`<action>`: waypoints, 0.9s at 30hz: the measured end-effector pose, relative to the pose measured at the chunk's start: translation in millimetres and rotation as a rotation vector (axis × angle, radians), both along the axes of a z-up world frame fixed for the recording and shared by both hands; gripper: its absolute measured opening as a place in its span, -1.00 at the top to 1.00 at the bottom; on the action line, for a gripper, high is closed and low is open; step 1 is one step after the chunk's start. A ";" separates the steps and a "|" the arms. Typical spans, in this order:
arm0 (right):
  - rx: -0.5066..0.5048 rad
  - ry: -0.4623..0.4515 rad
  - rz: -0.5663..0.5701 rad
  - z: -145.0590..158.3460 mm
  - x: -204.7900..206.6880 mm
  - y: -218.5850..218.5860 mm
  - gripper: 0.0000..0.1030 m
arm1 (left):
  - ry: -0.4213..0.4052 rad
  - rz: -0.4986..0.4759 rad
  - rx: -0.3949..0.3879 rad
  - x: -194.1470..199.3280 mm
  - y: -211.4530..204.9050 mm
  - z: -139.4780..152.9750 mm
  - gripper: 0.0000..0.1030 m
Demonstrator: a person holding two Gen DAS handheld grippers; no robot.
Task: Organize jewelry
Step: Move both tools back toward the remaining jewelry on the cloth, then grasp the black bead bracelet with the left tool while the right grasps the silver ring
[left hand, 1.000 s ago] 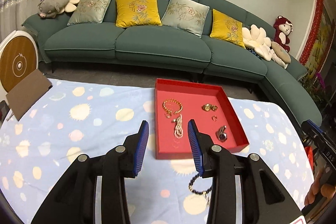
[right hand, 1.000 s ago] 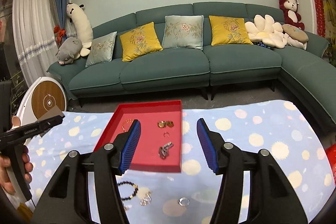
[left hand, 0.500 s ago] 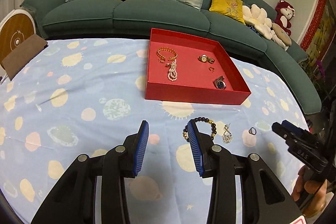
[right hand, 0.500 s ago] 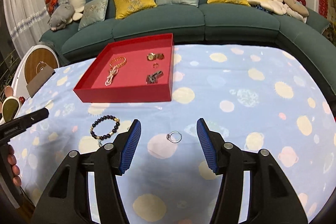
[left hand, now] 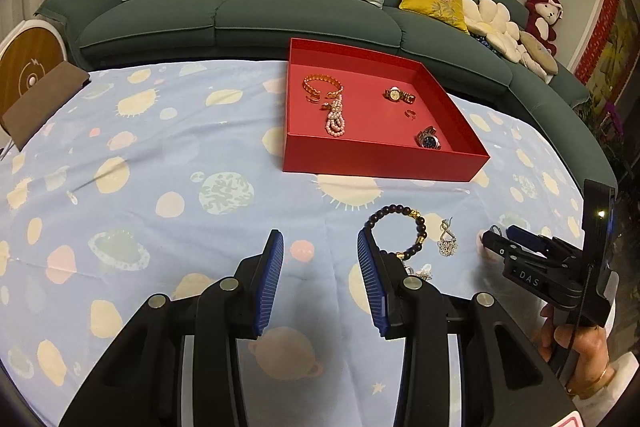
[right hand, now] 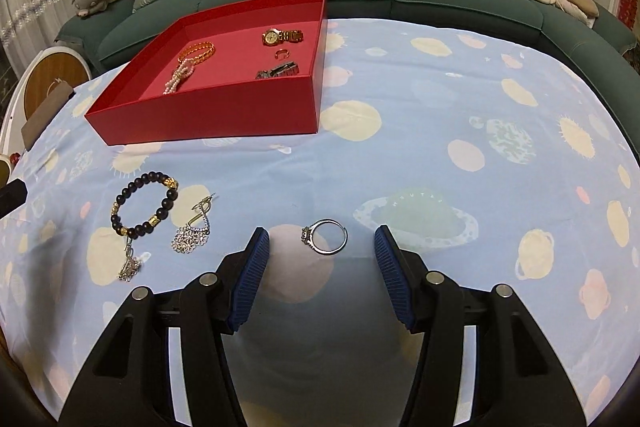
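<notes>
A silver ring (right hand: 325, 236) with a small stone cluster on one side is seen lying flat on the bench (right hand: 420, 155), which is covered by a pale blue cloth with planet prints. It's framed between the blue ribbed pads of the right gripper (right hand: 322, 247), whose jaws are held apart with nothing pinched; the ring isn't touched by either pad.

Four loose pieces can be counted on the cloth: the ring, one dark beaded bracelet (right hand: 145, 203) with a few gold beads, one sparkly flower-cluster pendant (right hand: 192, 233) just beside it, and one smaller silvery piece (right hand: 129, 265) below the bracelet, too small to be made out.

One red tray (left hand: 384, 163) is set further back, well apart from the ring. Five things are counted in it: a gold chain bracelet (left hand: 322, 87), a pink pearl strand (left hand: 335, 119) touching it, a gold watch (left hand: 399, 95), a tiny ring (left hand: 410, 114) and a steel watch with a dark dial (left hand: 428, 140).

The left gripper (left hand: 320, 247) is also left released over bare cloth, its right pad just beside the beaded bracelet, nothing grasped.
</notes>
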State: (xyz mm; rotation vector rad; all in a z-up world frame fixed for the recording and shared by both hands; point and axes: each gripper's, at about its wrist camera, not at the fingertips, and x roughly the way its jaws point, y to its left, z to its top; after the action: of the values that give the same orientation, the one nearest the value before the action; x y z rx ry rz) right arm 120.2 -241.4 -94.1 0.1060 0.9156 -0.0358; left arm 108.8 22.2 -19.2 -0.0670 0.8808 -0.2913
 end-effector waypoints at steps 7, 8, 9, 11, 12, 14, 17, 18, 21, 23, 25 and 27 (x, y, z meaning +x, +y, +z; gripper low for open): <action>-0.039 0.005 0.018 -2.7 1.4 8.1 0.30 | 0.008 -0.005 0.000 0.1 -3.2 -1.2 0.29; -0.042 0.004 0.022 -2.7 0.9 9.0 0.38 | 0.008 -0.007 0.000 0.0 -3.8 -1.5 0.29; -0.044 0.003 0.025 -2.6 0.4 9.6 0.42 | 0.009 -0.009 0.001 -0.2 -4.8 -2.1 0.29; -0.046 0.001 0.028 -2.3 0.3 9.2 0.53 | 0.010 -0.013 0.004 -0.3 -6.2 -3.6 0.29; -0.043 0.000 0.031 -1.9 -0.2 8.8 0.53 | 0.012 -0.015 0.005 -0.1 -7.0 -4.6 0.29; -0.042 0.000 0.031 -1.7 -0.7 8.6 0.53 | 0.020 -0.023 0.004 0.8 -9.2 -7.5 0.17; -0.042 -0.002 0.031 -1.1 -1.9 8.2 0.54 | 0.035 -0.035 -0.002 1.4 -14.3 -13.3 0.06; -0.041 -0.002 0.030 -0.9 -2.2 8.0 0.54 | 0.040 -0.044 -0.002 1.9 -16.7 -15.5 0.06; -0.029 -0.005 0.025 1.0 -4.7 6.9 0.54 | 0.067 -0.073 -0.008 5.3 -25.2 -24.1 0.01; -0.013 -0.007 0.026 4.3 -6.9 6.2 0.54 | 0.088 -0.087 -0.021 8.8 -31.4 -30.0 0.01; -0.002 -0.013 0.029 8.6 -10.1 6.6 0.54 | 0.098 -0.096 -0.036 13.6 -38.3 -34.1 0.01; 0.008 -0.020 0.038 12.8 -13.3 7.9 0.54 | 0.095 -0.102 -0.036 19.9 -45.8 -38.2 0.01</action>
State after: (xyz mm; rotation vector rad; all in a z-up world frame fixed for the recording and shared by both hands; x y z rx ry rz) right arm 106.9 -233.5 -81.3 0.0964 0.8971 0.0041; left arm 128.6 -23.6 -57.4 -0.0698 0.9750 -0.4014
